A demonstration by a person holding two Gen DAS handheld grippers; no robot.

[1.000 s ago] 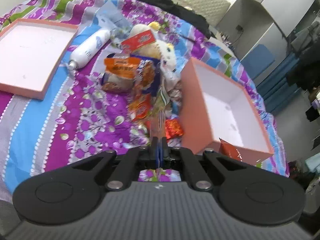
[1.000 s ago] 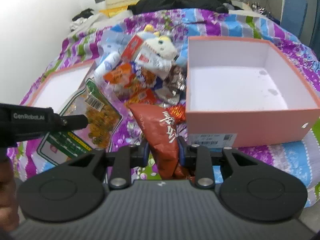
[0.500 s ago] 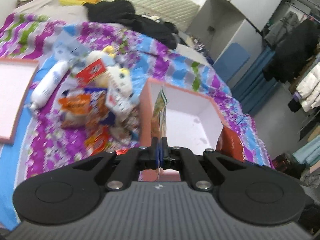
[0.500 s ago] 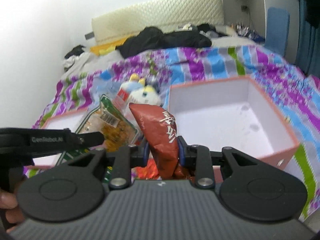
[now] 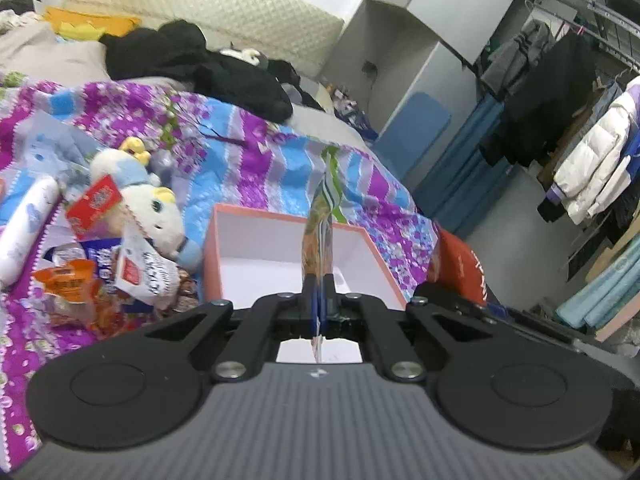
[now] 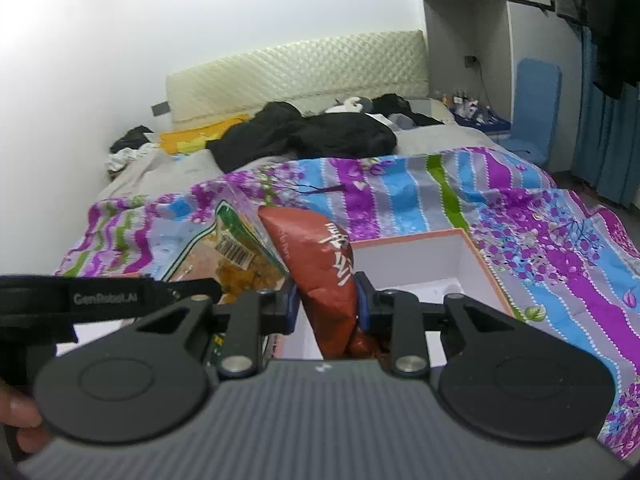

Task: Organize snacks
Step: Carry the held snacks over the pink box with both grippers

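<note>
Your left claw (image 5: pixel 319 300) is clamped tight on a flat see-through snack bag (image 5: pixel 320 236), gripping its lower edge so the bag stands upright and edge-on to the left wrist camera. From the right wrist view you can see the same bag's face (image 6: pixel 228 248), with a green border, a barcode label and golden pieces inside, held up off the bed beside the other claw. Your right claw (image 6: pixel 326 306) grips a red snack pouch (image 6: pixel 320 264) with white lettering; its jaws stand part-way apart with the pouch pressed between the pads, the top of the pouch rising above them.

Both snacks are in the air over the near edge of the pink box (image 5: pixel 256 240), which sits open on the flowered quilt (image 5: pixel 256 152) with its white inside showing. In the right wrist view the box (image 6: pixel 460 256) lies just behind and to the right of the red pouch.

The other snacks (image 5: pixel 84 280) lie in a heap on the quilt left of the box, touching its left wall, together with a plush toy (image 5: pixel 140 200) and a white bottle (image 5: pixel 24 232). Dark clothes (image 6: pixel 304 132) lie farther up the bed near the headboard.
</note>
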